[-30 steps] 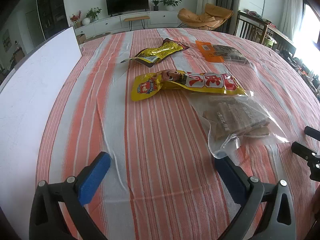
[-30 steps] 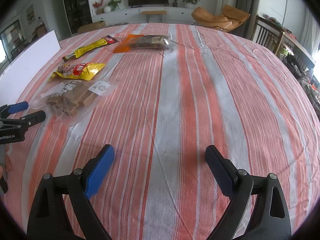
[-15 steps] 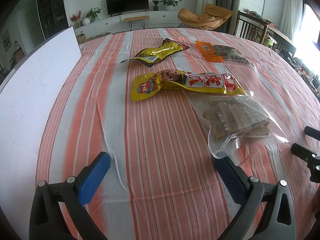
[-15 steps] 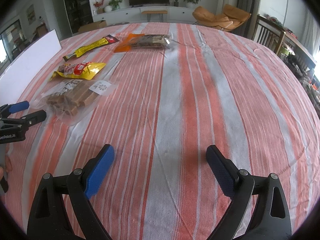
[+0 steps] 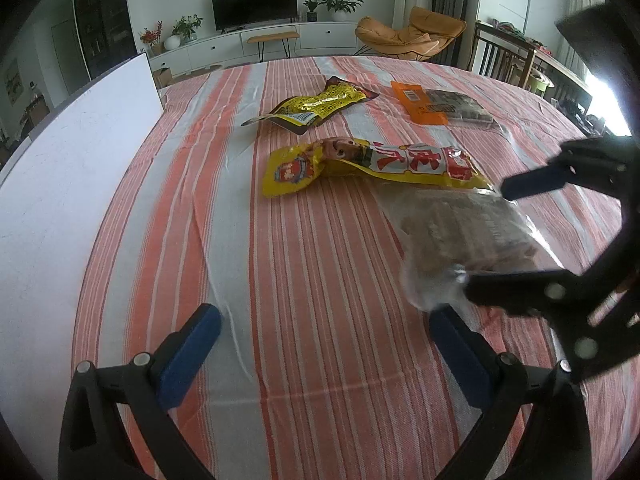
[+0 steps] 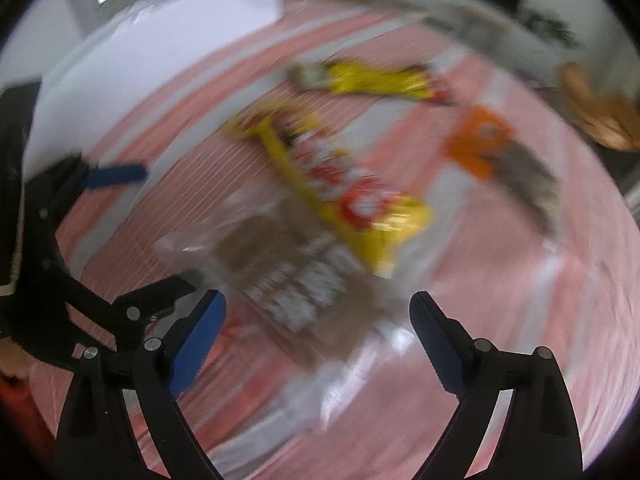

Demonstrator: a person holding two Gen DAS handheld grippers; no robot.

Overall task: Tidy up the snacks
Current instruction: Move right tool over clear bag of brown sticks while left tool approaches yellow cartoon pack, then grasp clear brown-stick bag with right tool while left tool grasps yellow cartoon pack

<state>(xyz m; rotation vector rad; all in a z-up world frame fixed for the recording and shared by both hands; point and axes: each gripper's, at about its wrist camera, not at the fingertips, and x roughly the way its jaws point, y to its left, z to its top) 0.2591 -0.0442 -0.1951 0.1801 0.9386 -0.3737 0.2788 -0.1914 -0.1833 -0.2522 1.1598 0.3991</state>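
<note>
A clear bag of brown snack bars (image 5: 468, 232) lies on the striped tablecloth at my right. Behind it lie a yellow-and-red packet (image 5: 372, 164), a yellow-and-black packet (image 5: 316, 106) and an orange-topped packet (image 5: 436, 106). My left gripper (image 5: 324, 344) is open and empty above bare cloth. My right gripper (image 5: 496, 236) is open, its fingers on either side of the clear bag. In the blurred right wrist view the right gripper (image 6: 316, 332) is open over the clear bag (image 6: 296, 280), with the yellow-and-red packet (image 6: 344, 196) beyond.
A white board (image 5: 60, 184) stands along the table's left edge. The striped tablecloth (image 5: 304, 280) covers the whole round table. A TV unit, an orange armchair (image 5: 412, 36) and wooden chairs stand beyond the far edge.
My right gripper has swung fast to the left, from bare cloth to just over the clear bag. My left gripper has not moved. The snacks lie as before.
</note>
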